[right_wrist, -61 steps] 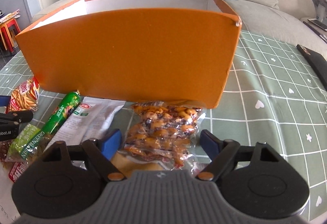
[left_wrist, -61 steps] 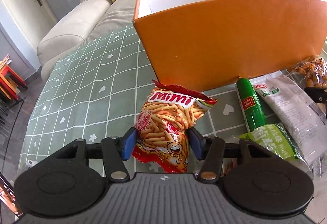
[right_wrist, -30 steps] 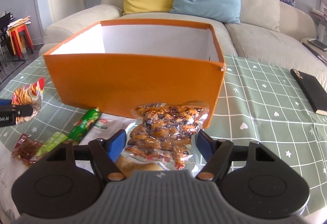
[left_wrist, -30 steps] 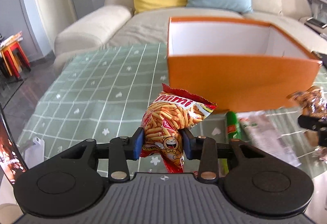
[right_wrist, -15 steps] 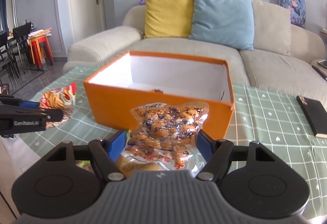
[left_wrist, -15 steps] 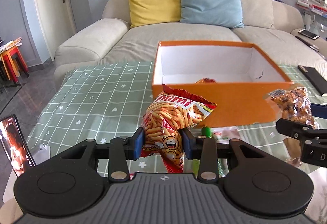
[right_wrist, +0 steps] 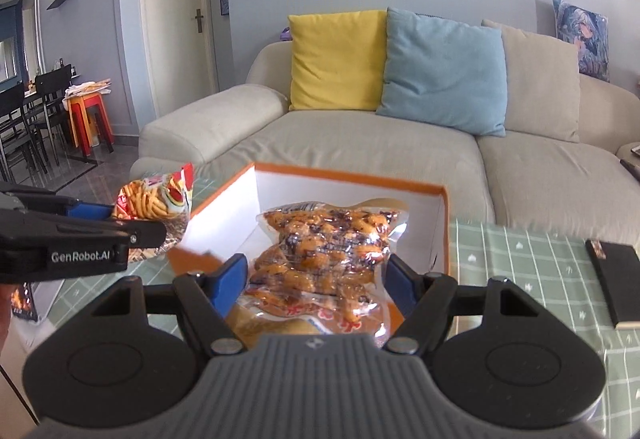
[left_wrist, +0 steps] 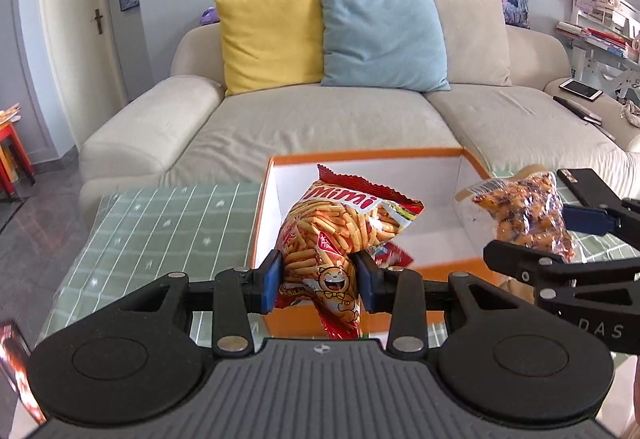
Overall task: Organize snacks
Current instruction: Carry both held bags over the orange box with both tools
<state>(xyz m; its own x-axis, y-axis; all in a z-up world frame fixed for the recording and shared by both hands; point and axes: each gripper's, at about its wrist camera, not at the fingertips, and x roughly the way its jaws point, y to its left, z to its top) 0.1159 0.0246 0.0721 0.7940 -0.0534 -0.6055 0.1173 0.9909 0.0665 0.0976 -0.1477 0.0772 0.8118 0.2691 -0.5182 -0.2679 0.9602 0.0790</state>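
Sofa (left_wrist: 320, 127) behind; left gripper (left_wrist: 318, 281) clamps Mimi bag (left_wrist: 340, 227), right gripper (right_wrist: 316, 279) nut pouch (right_wrist: 324, 243) (bottoms hidden).

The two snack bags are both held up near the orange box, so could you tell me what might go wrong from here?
1. The left claw pinches only the lower part of the Mimi bag; the top-heavy bag could tilt or slip.
2. The right claw holds the clear nut pack close beside it, so the claws might collide over the orange box.
3. Released too early, either bag may catch the rim.
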